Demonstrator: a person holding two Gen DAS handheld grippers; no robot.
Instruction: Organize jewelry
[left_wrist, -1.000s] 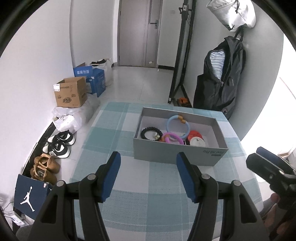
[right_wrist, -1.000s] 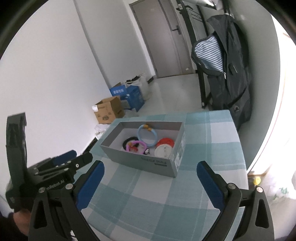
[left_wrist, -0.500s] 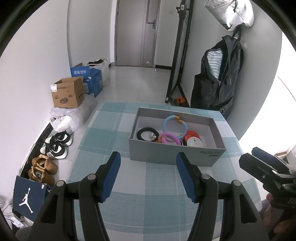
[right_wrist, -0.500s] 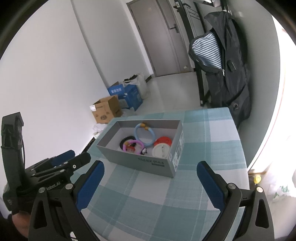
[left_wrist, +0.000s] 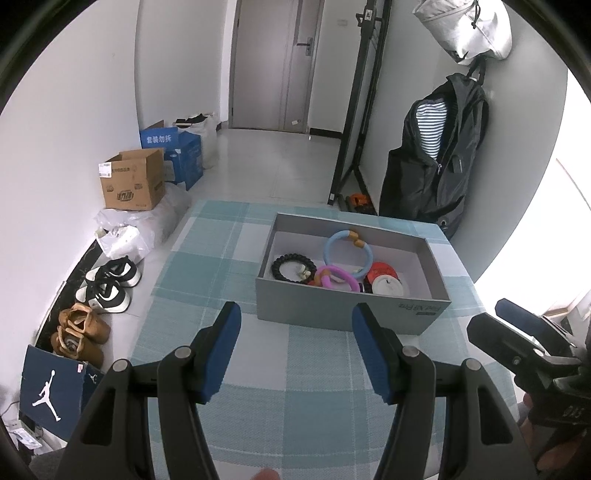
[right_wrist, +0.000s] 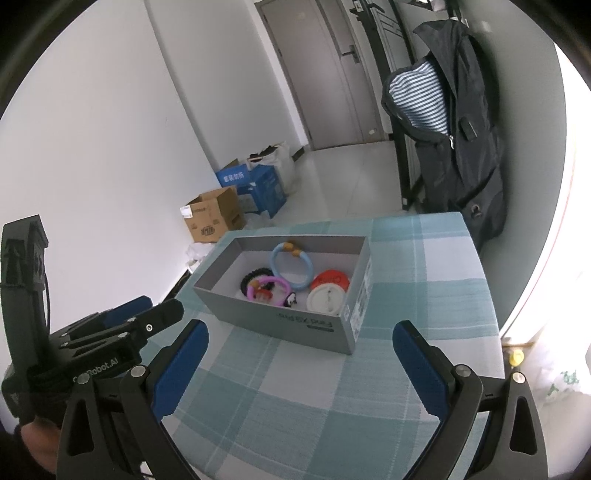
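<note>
A grey cardboard box (left_wrist: 343, 317) (right_wrist: 295, 325) stands on the checked tablecloth. Inside lie a light blue ring (left_wrist: 347, 253) (right_wrist: 291, 266), a black bead bracelet (left_wrist: 293, 268) (right_wrist: 255, 276), a pink ring (left_wrist: 338, 277) (right_wrist: 267, 286) and red and white round pieces (left_wrist: 386, 281) (right_wrist: 328, 291). My left gripper (left_wrist: 295, 321) is open and empty, held above the cloth in front of the box. My right gripper (right_wrist: 301, 336) is open and empty, also short of the box; it shows at the right of the left wrist view (left_wrist: 517, 332).
The table (left_wrist: 221, 258) has a teal and white checked cloth. On the floor at the left are cardboard boxes (left_wrist: 133, 181), plastic bags, shoes (left_wrist: 107, 284) and a shoebox. A dark jacket (left_wrist: 432, 162) hangs on the wall beyond the table.
Both grippers have drawn back and up a little from the box, which looks slightly farther. Both stay open and empty.
</note>
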